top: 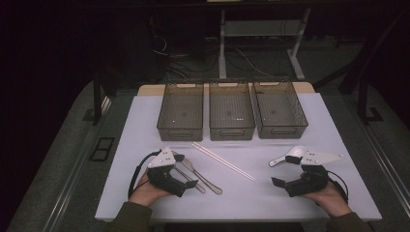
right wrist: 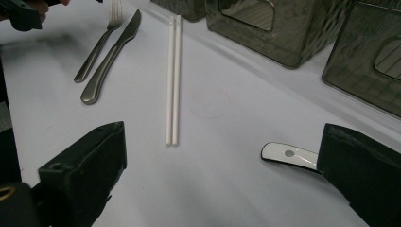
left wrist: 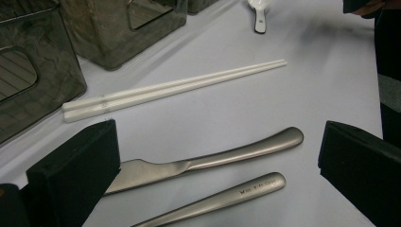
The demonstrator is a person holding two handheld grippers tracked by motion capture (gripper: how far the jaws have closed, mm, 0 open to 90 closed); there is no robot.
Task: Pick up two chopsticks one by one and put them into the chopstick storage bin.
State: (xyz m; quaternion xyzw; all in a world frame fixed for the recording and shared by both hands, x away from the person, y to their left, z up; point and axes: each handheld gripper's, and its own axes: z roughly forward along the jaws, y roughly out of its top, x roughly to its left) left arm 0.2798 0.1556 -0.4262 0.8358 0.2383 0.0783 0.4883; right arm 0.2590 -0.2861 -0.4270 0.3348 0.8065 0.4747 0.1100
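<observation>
A metal knife (top: 205,179) and a fork (top: 187,178) lie side by side at the front left of the white table (top: 140,130). My left gripper (top: 186,170) stands open right over them; its view has the knife (left wrist: 213,158) and the fork handle (left wrist: 227,198) between the wide jaws of the left gripper (left wrist: 217,142). A pair of white chopsticks (top: 222,161) (left wrist: 175,87) (right wrist: 173,80) lies diagonally mid-table. The right gripper (top: 285,170) (right wrist: 222,142) is open beside a white spoon (top: 280,159), whose handle (right wrist: 288,154) reaches its right jaw.
Three empty smoky plastic bins stand in a row at the back: left (top: 180,126), middle (top: 231,129), right (top: 280,128). The table's front edge runs just under both hands. Dark floor, cables and desk legs lie beyond the table.
</observation>
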